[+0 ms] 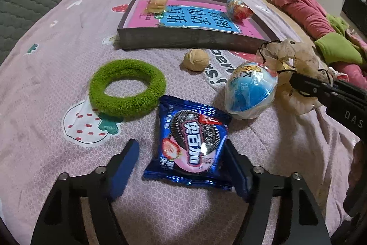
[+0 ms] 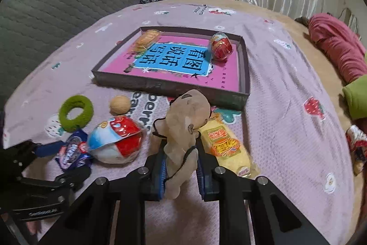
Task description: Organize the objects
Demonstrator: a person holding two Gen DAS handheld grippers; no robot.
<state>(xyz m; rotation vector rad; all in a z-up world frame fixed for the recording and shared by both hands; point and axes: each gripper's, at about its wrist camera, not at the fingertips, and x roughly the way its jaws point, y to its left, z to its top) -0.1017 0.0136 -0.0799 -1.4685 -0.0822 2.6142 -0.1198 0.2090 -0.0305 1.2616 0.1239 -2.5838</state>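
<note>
Beige organza scrunchie (image 2: 183,130) sits pinched between the closed fingers of the right gripper (image 2: 181,172), apparently for lifting to the far tray (image 2: 243,84), while the left gripper (image 1: 181,167) straddles the near blue Oreo packet (image 1: 190,144), half-open, its right pad touching the wrapper.

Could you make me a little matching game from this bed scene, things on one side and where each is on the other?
Things:
1. cookie packet
2. beige scrunchie
3. red egg
4. green hair ring

Places:
A. inside the tray
B. squeezed in the right gripper
C. lying loose on the blanket
D. between the left gripper's open jaws

Pairs: 1-D, 2-B, 3-A, 4-C
</note>
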